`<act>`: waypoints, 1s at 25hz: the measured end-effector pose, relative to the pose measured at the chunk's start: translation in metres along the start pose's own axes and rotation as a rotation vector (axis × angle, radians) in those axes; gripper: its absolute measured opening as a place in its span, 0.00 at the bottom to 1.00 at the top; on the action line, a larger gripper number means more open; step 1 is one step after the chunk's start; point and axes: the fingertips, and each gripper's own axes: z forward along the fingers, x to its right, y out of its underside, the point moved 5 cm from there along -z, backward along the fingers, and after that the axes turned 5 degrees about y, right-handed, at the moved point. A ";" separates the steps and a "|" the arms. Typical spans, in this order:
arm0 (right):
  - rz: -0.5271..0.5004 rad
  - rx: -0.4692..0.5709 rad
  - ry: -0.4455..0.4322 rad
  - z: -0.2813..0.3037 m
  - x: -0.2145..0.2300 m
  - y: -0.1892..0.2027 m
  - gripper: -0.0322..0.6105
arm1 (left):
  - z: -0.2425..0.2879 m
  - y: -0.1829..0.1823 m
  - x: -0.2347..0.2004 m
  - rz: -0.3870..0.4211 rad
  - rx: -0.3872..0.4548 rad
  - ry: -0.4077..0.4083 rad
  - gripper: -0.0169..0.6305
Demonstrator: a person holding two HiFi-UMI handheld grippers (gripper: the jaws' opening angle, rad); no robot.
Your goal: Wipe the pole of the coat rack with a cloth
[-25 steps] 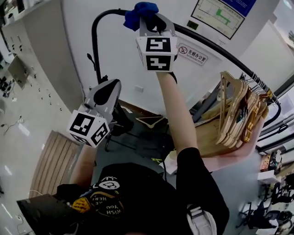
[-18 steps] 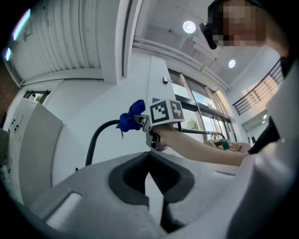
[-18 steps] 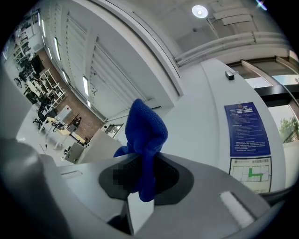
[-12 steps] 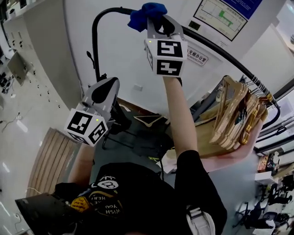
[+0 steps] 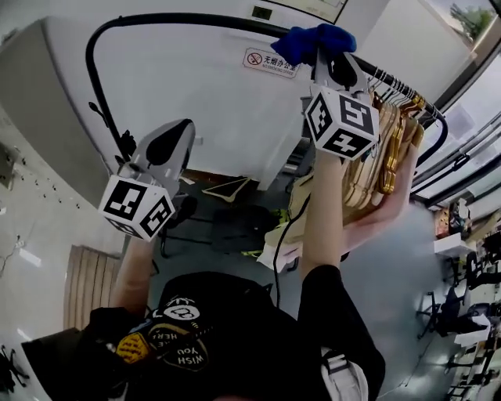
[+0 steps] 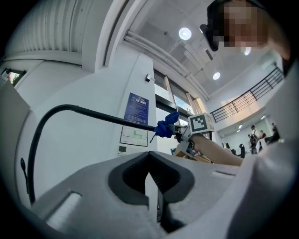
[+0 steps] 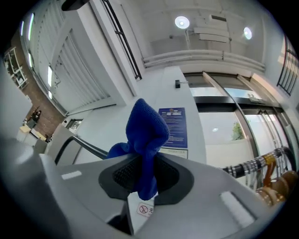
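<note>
Right gripper (image 5: 327, 63): raised overhead on an outstretched arm (image 5: 321, 211), jaws pointing up at the rack's top bar; clamped tight on the cloth, no gap left beside the fabric.
Cloth (image 7: 145, 133): blue and bunched; lower folds pinched between the right jaws, upper part bulging free above them; pressed against the pole, as seen in the head view and the left gripper view.
Pole (image 5: 188, 19): black tube, upright at the left, bending over into a long top bar running to the right; cloth on the bar right of its middle, just left of the hangers.
Hangers (image 5: 385, 153): wooden, packed together on the bar's right part, just beside the right gripper.
Left gripper (image 6: 152, 189): held lower and to the left, clear of the pole and well apart from the cloth; jaws drawn together to a thin seam, nothing between them, touching nothing.
Sign (image 5: 270, 61): no-smoking mark on the white wall (image 5: 196, 86) behind the bar, just left of the cloth.
</note>
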 end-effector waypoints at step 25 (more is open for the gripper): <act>-0.094 0.016 -0.489 0.102 -0.303 -0.024 0.16 | -0.095 -0.014 -0.051 0.034 0.015 -0.304 0.02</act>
